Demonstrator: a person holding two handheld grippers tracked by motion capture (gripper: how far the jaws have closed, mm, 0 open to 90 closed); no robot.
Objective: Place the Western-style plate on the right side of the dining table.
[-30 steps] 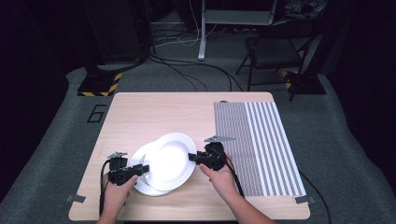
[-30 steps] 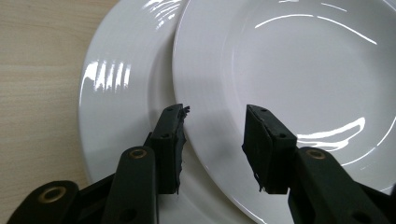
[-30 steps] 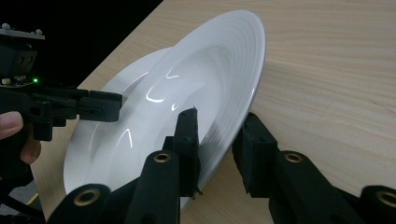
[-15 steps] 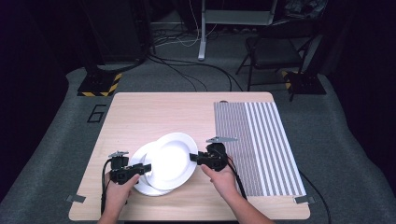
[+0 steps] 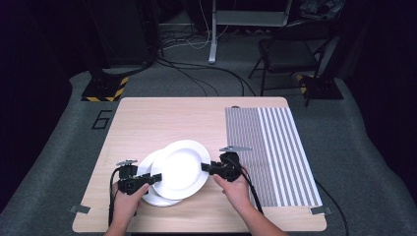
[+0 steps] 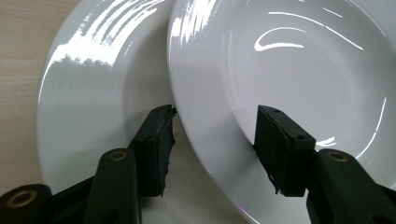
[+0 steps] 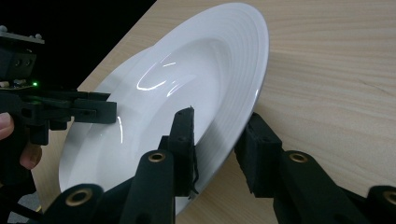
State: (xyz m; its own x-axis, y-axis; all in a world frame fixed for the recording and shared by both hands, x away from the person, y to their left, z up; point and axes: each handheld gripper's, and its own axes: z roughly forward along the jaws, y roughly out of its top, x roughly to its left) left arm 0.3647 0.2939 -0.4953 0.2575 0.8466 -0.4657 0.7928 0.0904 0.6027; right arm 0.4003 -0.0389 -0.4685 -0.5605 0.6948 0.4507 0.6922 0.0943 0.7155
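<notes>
High view: two white plates near the front left of the wooden table [image 5: 147,118], the upper plate [image 5: 181,168] overlapping the lower plate [image 5: 147,196] and tilted up on its right side. A striped mat [image 5: 275,147] covers the right part of the table, well apart from the plates.

Right gripper [image 5: 210,168]: jaws narrow and clamped on the right rim of the upper plate, one pad above the rim and one beneath. Right gripper view confirms that edge lifted off the wood.

Left gripper [image 5: 156,178]: jaws have just been opening. Left gripper view shows them half wide, straddling the left rim of the upper plate [image 6: 289,70]; the left pad rests over the lower plate [image 6: 93,93], while the right pad lies on or just over the upper plate's inner surface. No squeeze visible.

Material notes: both plates look like glazed ceramic, round, with a broad ringed rim and shallow well, and strong glare streaks on the glaze.

Judgement: stiff, fairly heavy for a one-edge pinch, slippery under rubber pads, and liable to chip or crack if dropped or knocked against the plate below. Best hold is across the flat rim, pads well in from the edge, plate kept near level.
</notes>
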